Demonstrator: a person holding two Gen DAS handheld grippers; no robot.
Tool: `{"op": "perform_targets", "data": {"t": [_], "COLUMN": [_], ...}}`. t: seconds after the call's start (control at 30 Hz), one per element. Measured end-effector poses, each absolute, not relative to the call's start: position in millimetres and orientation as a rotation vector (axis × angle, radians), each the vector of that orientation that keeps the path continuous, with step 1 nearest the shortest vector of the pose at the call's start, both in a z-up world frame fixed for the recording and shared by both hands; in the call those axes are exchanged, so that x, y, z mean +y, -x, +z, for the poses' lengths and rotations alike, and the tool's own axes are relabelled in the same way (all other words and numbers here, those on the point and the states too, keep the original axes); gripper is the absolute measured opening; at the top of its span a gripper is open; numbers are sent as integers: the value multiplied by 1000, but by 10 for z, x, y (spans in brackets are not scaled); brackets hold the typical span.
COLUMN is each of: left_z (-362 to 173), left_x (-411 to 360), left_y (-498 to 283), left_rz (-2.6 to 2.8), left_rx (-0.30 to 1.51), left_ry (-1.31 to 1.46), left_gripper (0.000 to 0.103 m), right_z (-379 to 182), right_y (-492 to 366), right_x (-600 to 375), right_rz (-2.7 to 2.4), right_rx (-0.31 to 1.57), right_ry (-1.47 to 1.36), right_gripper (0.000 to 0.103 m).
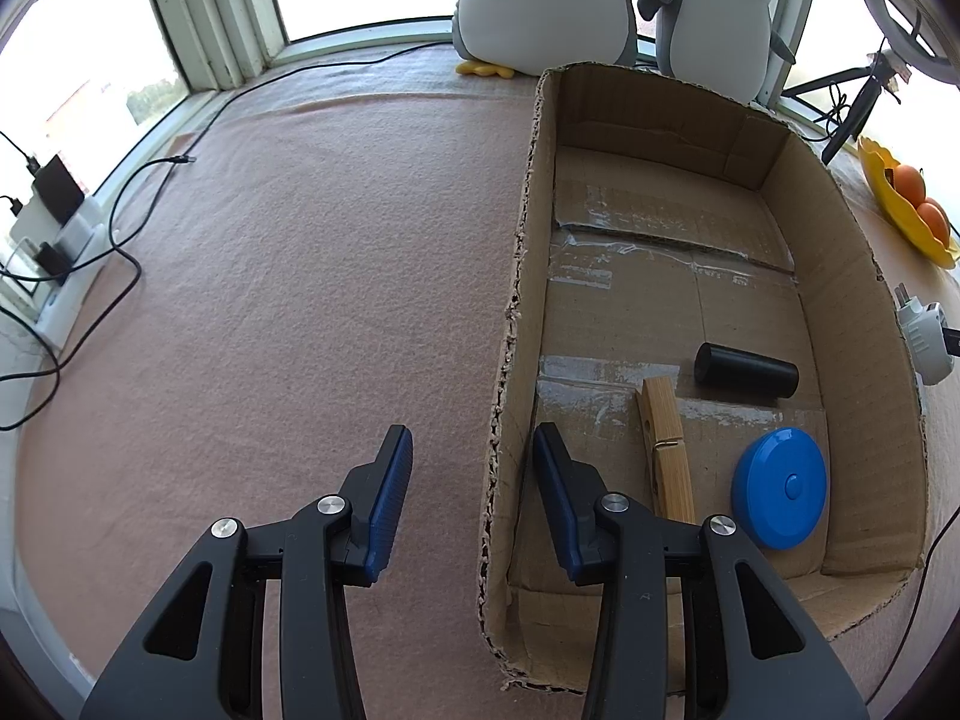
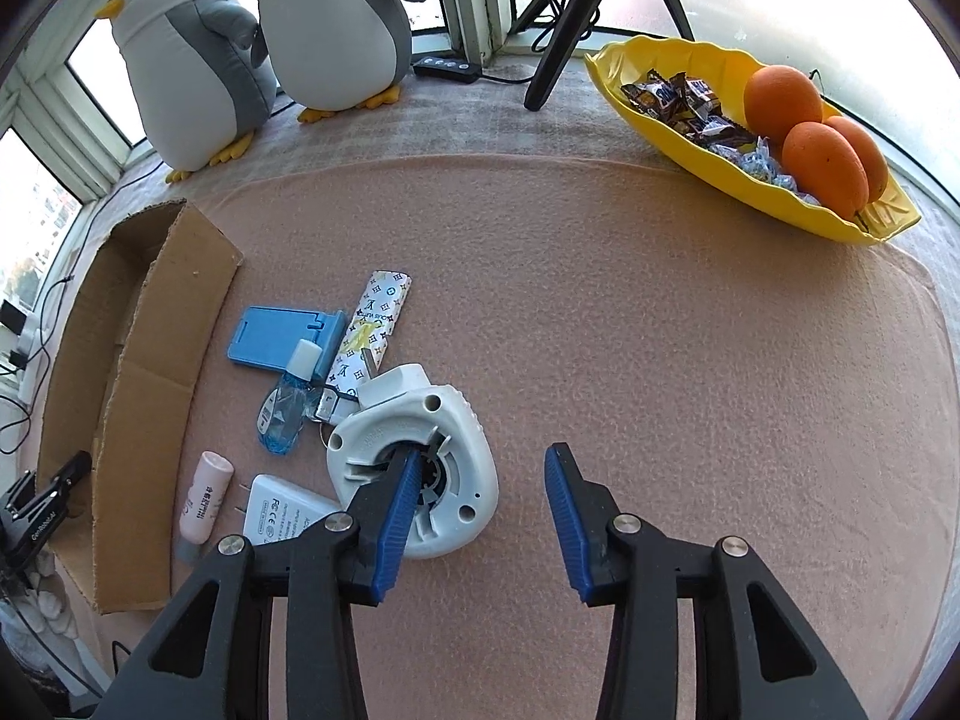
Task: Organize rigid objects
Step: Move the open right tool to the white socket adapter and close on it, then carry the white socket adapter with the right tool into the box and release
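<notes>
Blue-padded right tool (image 2: 480, 498) is seen open, its left pad inside the white round plastic reel (image 2: 414, 468); the rim should be straddled squarely before closing. Left tool (image 1: 474, 480) straddles the brown cardboard box wall (image 1: 510, 360), gripping nothing.

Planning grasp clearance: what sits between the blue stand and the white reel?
Right wrist view: a small clear bottle, white-capped, lies between the blue stand and white reel.

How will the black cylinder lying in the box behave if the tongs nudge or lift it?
The black cylinder lies on its side on the box's flat floor, so a push across its axis would probably roll it. It looks rigid and smooth, so it may slip unless gripped squarely across its body.
</notes>
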State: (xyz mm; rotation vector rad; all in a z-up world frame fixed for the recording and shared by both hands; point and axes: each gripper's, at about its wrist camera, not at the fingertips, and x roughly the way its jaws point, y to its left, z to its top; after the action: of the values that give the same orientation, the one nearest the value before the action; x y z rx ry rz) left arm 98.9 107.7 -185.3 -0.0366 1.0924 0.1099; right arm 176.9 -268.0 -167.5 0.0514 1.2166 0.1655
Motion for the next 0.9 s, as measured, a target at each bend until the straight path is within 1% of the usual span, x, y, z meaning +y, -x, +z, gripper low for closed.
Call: {"op": "perform_targets", "data": {"t": [0.07, 0.2, 0.23, 0.67, 0.9], "left_z": [-1853, -1852, -1852, -1851, -1850], "left_x": [1077, 1077, 1076, 1074, 1072], "left_y": [-989, -989, -990, -992, -993], "left_rz": [110, 110, 110, 110, 110], "left_rx": [1092, 1092, 1092, 1093, 1093], "left_ry": [37, 36, 36, 36, 36], "left_gripper": [41, 41, 41, 41, 41], "right_z": [-1679, -1696, -1706, -1669, -1517], "right_y": [-1782, -1784, -1777, -1640, -1566], "right_x": [-2672, -2662, -2657, -2726, -2721], "right_rz": [176, 198, 199, 174, 174], "right_rx": [1217, 1229, 1231, 1190, 1158], "right_ry": [-53, -69, -66, -132, -149], "right_gripper": [33, 22, 22, 20, 20]}}
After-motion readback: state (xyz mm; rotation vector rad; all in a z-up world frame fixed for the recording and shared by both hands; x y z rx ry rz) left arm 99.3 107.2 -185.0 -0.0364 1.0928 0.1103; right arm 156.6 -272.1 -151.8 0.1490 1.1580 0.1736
